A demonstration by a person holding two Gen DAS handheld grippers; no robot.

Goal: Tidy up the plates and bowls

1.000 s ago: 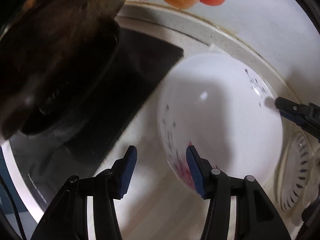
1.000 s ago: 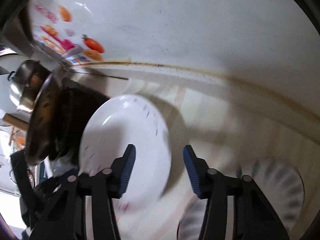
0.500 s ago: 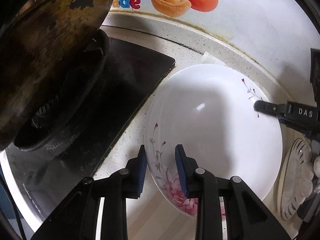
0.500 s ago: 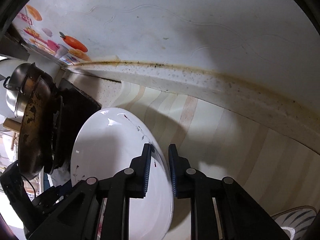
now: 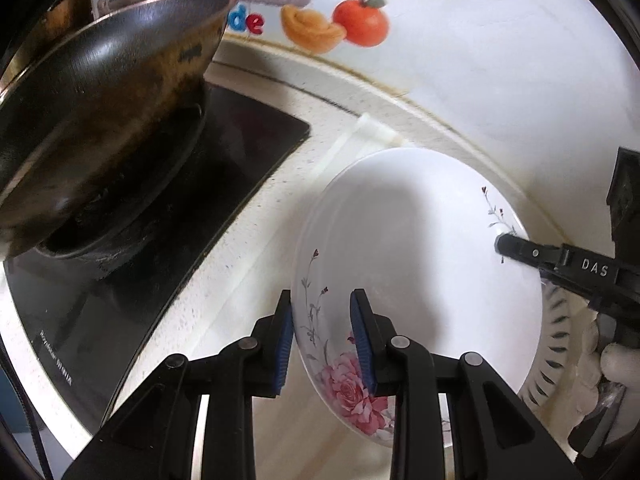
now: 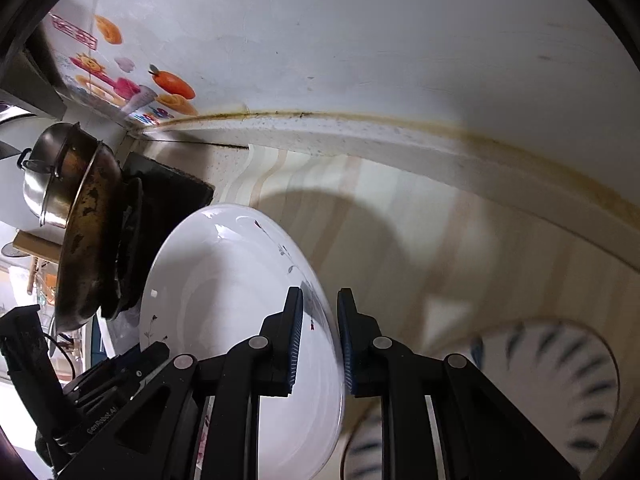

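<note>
A dark wok (image 5: 104, 112) is seen left of the white floral plate (image 5: 416, 264); a striped plate (image 6: 560, 392) lies right. The floral plate is held tilted, gripped at opposite rims by the left gripper (image 5: 322, 344) and right gripper (image 6: 319, 340).

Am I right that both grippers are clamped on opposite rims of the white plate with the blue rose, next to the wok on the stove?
Nearly: the rose is pink, not blue, as the left wrist view shows. The left gripper and right gripper do clamp opposite rims of the white plate, next to the wok on the stove.

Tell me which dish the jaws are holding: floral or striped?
The white rose-patterned plate; both grippers clamp its rim. The dark-striped dish lies free on the counter.
</note>
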